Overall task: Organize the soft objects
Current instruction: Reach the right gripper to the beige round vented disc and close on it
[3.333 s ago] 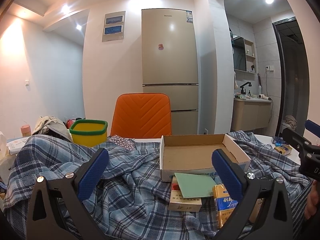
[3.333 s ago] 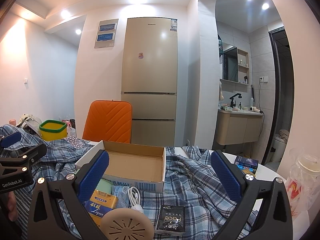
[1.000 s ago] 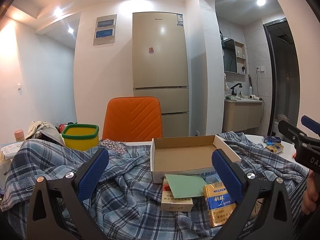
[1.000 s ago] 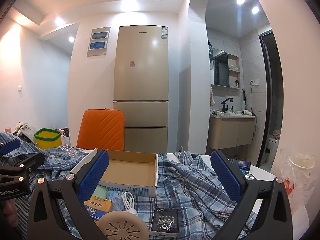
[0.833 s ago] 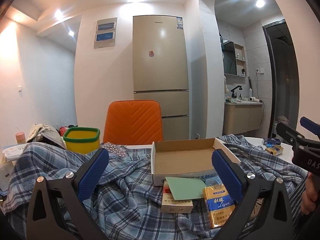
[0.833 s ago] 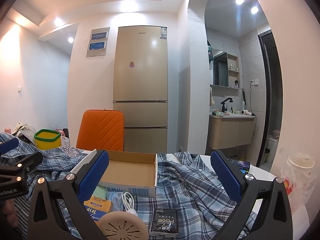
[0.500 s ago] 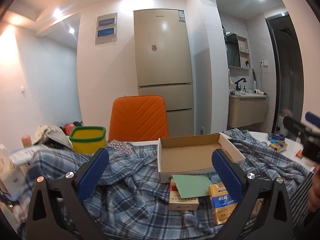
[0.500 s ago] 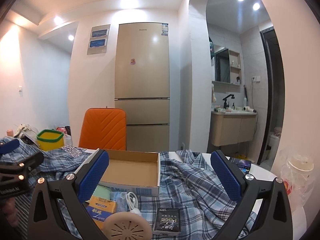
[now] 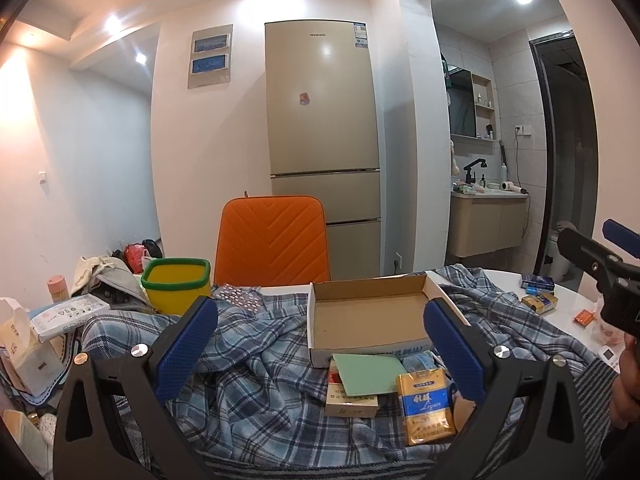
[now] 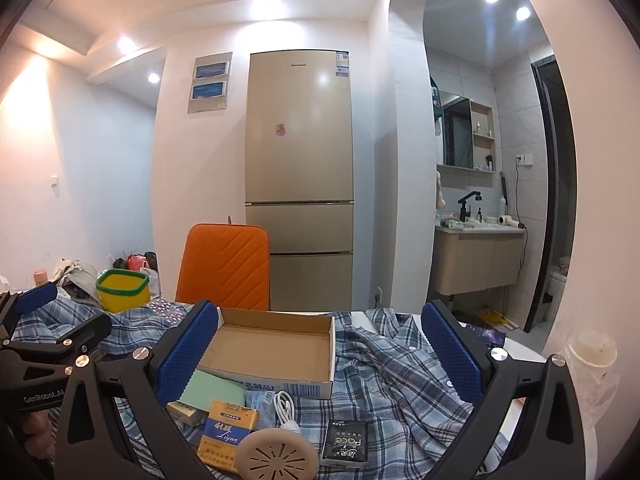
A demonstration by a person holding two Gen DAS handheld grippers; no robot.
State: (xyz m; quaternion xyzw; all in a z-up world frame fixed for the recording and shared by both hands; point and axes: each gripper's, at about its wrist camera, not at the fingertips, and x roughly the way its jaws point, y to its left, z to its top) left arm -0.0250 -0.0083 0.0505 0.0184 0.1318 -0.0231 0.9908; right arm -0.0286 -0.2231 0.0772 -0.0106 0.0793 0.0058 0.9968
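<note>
A crumpled blue plaid shirt (image 9: 256, 364) lies spread over the table; it also shows in the right wrist view (image 10: 396, 364). An empty open cardboard box (image 9: 368, 316) sits on it, seen also in the right wrist view (image 10: 276, 344). My left gripper (image 9: 320, 344) is open and empty, held above the shirt in front of the box. My right gripper (image 10: 320, 352) is open and empty, also above the shirt. Each gripper shows at the edge of the other's view.
Cigarette packs (image 9: 426, 406), a green card (image 9: 368, 372), a white cable (image 10: 286, 406), a round beige disc (image 10: 276, 456) and a black sachet (image 10: 345, 444) lie on the shirt. A yellow tub (image 9: 176, 284) stands at left. An orange chair (image 9: 272, 240) is behind the table.
Both views have shifted slightly as the grippers drift above the table. Both grippers stay open and nothing on the table has moved.
</note>
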